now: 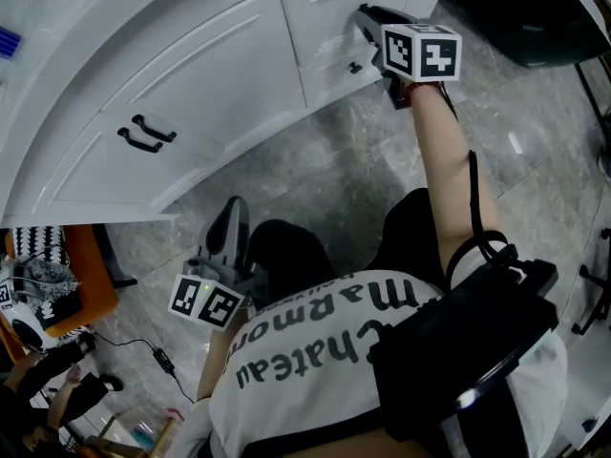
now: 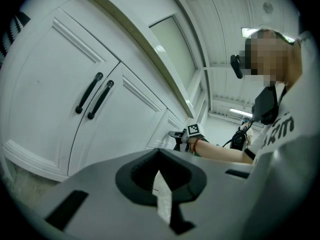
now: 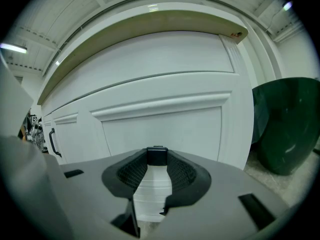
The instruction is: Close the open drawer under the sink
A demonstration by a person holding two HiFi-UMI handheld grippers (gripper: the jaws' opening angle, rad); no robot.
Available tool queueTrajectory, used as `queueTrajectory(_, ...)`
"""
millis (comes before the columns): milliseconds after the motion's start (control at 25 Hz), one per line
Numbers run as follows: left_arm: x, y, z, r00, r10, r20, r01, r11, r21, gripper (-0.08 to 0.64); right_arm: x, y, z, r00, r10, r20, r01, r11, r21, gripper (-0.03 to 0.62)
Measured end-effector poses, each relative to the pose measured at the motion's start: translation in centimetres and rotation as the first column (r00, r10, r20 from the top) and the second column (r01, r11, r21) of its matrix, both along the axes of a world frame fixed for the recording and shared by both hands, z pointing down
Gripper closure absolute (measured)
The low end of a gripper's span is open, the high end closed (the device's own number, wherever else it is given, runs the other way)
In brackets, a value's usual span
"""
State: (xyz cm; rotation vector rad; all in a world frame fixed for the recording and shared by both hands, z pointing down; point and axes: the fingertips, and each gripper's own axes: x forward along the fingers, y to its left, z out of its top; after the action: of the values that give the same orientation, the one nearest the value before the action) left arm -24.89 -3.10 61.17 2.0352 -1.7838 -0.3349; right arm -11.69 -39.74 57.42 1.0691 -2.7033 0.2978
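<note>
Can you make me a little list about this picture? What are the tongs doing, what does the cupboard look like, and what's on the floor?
Right tongs: at the white drawer front, closed on its black drawer handle
Left tongs: held low by the person's knee, shut, empty
Cupboard: white, two doors with long black door handles
Floor: grey, marbled
Nearby: dark green bin right of the cupboard

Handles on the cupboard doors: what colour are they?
The handles are black; the left gripper view shows them best.
</note>
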Motion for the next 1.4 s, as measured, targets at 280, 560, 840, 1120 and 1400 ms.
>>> queueTrajectory(280, -0.7, -0.2, -0.1, 1.000, -0.005, -0.005, 0.005, 1.000, 0.004, 0.552, -0.4, -0.4, 0.1, 1.000, 0.001, -0.005, -0.001, 1.000, -0.009, 0.462)
queueTrajectory(560, -0.4, -0.6, -0.2, 1.000, 0.015, -0.004, -0.015, 1.000, 0.013, 0.552, -0.4, -0.5, 0.1, 1.000, 0.022, 0.013, -0.022, 1.000, -0.013, 0.462)
queueTrajectory(840, -0.3, -0.5, 0.0, 1.000, 0.015, -0.007, -0.015, 1.000, 0.014, 0.552, -0.6, -0.7, 0.0, 0.999, 0.035, 0.031, -0.035, 0.999, -0.014, 0.457)
queueTrajectory(1120, -0.5, 0.2, 0.2, 1.000, 0.009, 0.002, -0.009, 1.000, 0.000, 0.552, -0.7, -1.1, -0.1, 0.998, 0.048, 0.052, -0.047, 0.999, -0.022, 0.451)
queueTrajectory(1400, -0.1, 0.1, 0.0, 1.000, 0.025, 0.008, -0.025, 1.000, 0.001, 0.552, -0.8, -1.0, 0.0, 0.996, 0.063, 0.067, -0.061, 0.998, -0.021, 0.445)
